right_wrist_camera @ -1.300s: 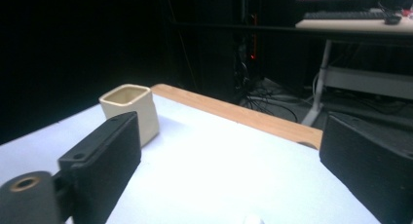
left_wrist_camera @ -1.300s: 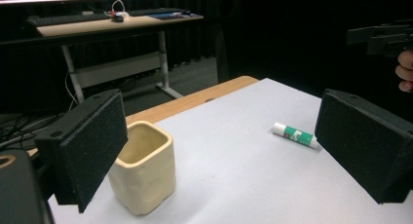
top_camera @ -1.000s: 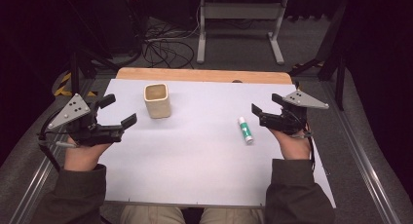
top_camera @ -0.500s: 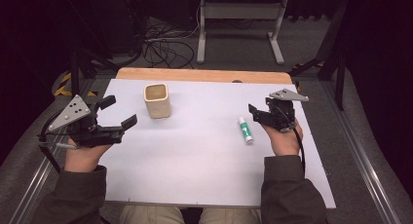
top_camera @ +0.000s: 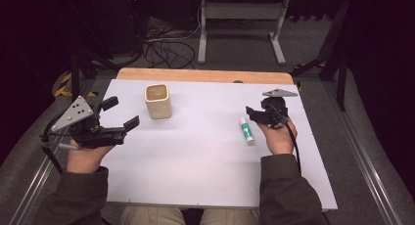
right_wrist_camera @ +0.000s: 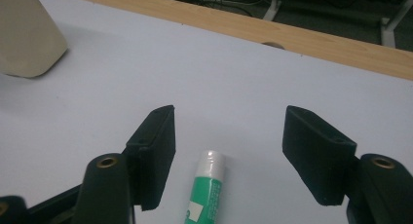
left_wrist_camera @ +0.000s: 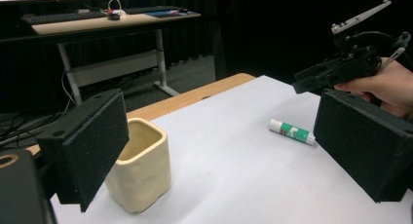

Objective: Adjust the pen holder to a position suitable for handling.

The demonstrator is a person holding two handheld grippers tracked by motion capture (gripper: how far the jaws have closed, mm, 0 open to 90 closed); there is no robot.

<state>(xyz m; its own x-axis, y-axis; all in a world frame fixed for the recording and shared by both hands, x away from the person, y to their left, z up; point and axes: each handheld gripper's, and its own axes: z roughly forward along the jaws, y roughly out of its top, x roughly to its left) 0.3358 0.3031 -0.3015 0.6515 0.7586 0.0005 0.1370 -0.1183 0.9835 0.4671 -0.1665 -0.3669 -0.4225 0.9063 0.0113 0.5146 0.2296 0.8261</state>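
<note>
Right tool (top_camera: 255,115) sits over the glue stick (top_camera: 246,130), jaws just been closing, stick between them but untouched, so released. Glue stick lies flat on the bench (top_camera: 195,156), about 4 o'clock from the cup (top_camera: 158,101), well apart. Left tool (top_camera: 120,115) hovers at 8 o'clock of the cup, jaws wide, released.
</note>
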